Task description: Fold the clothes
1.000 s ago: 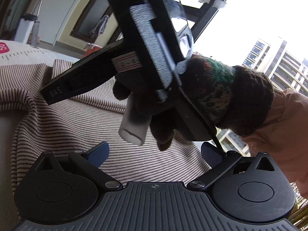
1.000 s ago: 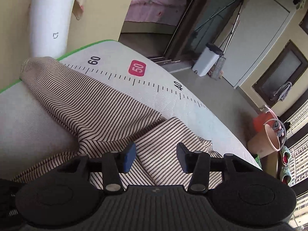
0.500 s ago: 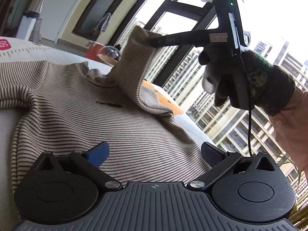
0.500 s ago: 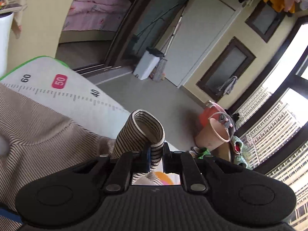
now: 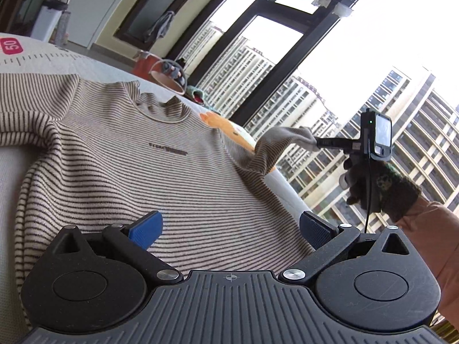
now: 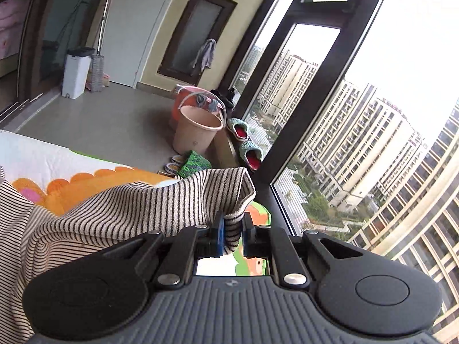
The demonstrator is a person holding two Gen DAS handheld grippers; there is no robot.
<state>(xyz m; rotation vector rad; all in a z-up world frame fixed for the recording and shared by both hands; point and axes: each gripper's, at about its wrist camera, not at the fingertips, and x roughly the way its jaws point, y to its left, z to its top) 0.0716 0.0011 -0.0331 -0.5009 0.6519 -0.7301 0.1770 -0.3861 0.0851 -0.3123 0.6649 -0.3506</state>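
A beige sweater with thin dark stripes [image 5: 149,166] lies front up on a padded mat [image 5: 86,63], collar toward the far side. My left gripper [image 5: 229,229] is open and empty, hovering over the sweater's lower body. My right gripper [image 6: 231,229] is shut on the cuff of the sweater's sleeve [image 6: 160,200] and holds it stretched out over the mat's right edge. In the left wrist view the right gripper [image 5: 315,143] and the gloved hand holding it show at the right, with the sleeve [image 5: 275,146] lifted off the mat.
The mat has a printed ruler with a red "50" tag [image 5: 10,46] and an orange cartoon print [image 6: 94,180]. On the floor beyond stand a pink bucket [image 6: 198,129], slippers [image 6: 246,149] and a white bin [image 6: 75,71]. A large window [image 6: 358,114] is at the right.
My right gripper closed on the sleeve cuff, lifted it off the sweater's body and pulled it out to the right past the mat's edge. The left gripper stayed open over the hem.
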